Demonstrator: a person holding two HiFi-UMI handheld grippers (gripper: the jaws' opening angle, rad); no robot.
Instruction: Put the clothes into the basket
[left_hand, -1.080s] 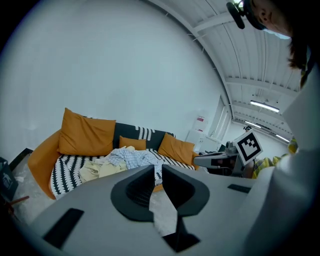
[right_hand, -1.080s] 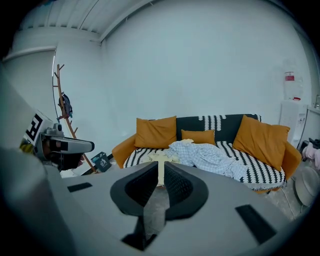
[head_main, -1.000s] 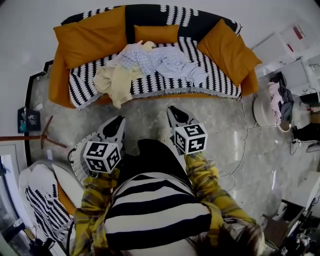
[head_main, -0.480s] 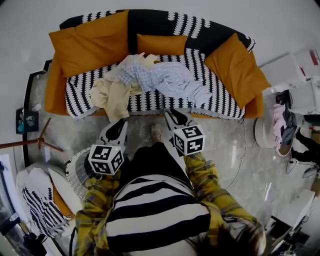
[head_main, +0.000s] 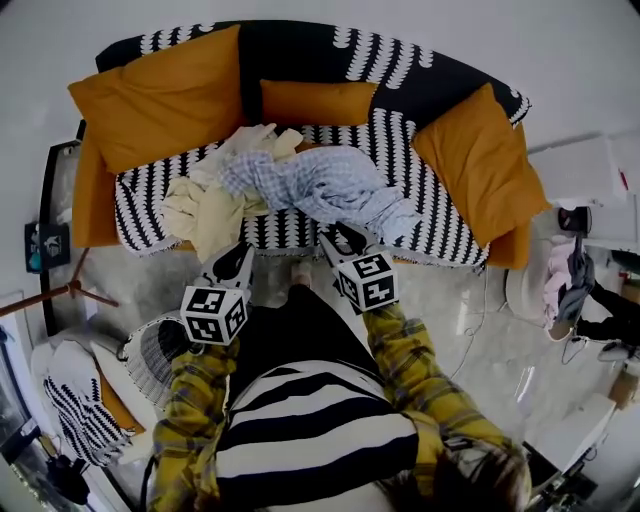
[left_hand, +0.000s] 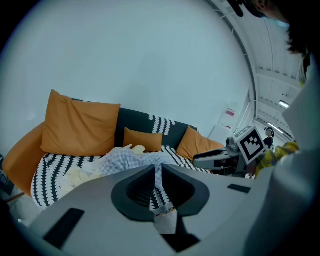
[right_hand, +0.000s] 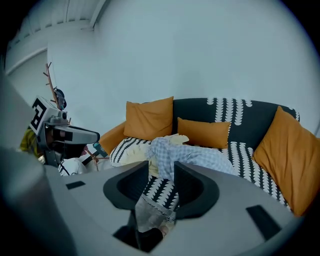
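Showing the approach to the clothes, the head view places a person in yellow plaid sleeves (head_main: 405, 345) before a curved sofa (head_main: 440, 225) covered in black-and-white patterned fabric. The clothes lie in a loose heap on the sofa seat. A blue checked garment (head_main: 320, 185) is spread across the middle of it. A cream garment (head_main: 205, 205) lies bunched at the left of the heap, touching the checked one and drooping over the seat's front edge. Three orange cushions lean on the backrest: a large one (head_main: 155, 95) at the left, a small one (head_main: 315, 102) in the centre and another (head_main: 480, 160) at the right. The left tool (head_main: 238, 262) hangs over the grey floor (head_main: 470, 320) just short of the sofa's front edge; its jaws are clenched to a thin slit and carry nothing. The right tool (head_main: 340, 238) reaches the seat's front edge, near the checked garment; its jaws stand apart, having just been opening, and between them only the seat and floor beyond are seen. The basket (head_main: 150, 352), round and slatted, stands on the floor at the person's left, beside the left sleeve and well apart from the clothes.
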